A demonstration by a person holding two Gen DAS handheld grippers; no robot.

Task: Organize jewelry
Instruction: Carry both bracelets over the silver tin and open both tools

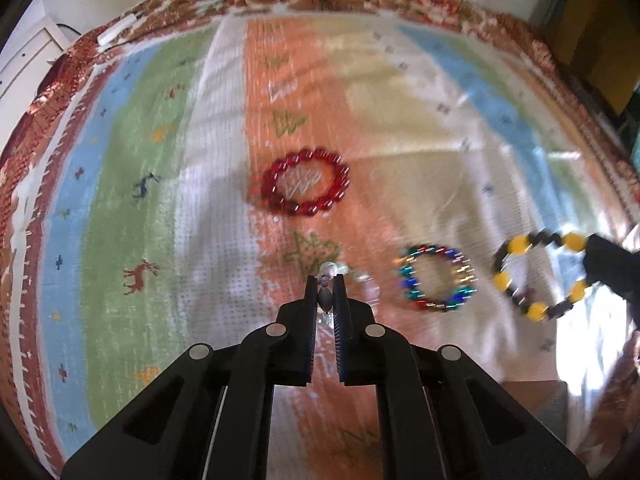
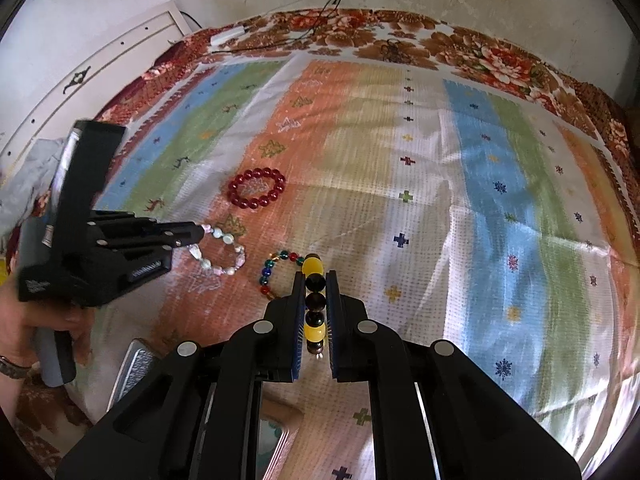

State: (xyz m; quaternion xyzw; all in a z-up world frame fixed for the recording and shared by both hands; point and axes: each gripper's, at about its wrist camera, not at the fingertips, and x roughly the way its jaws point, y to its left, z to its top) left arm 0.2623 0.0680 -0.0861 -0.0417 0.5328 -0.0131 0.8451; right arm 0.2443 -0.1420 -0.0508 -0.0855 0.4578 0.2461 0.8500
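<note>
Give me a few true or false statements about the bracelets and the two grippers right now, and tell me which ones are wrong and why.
1. The right gripper is shut on the yellow and black bracelet. True.
2. The red bracelet is held by the left gripper. False: it lies free on the cloth; the left gripper is shut on the pale bracelet.
3. The multicolor bracelet lies between the red one and the yellow and black one in the left view. True.
4. Both grippers are open. False: each is shut on a bracelet.
5. The cloth is plain white. False: it has colored stripes.
</note>
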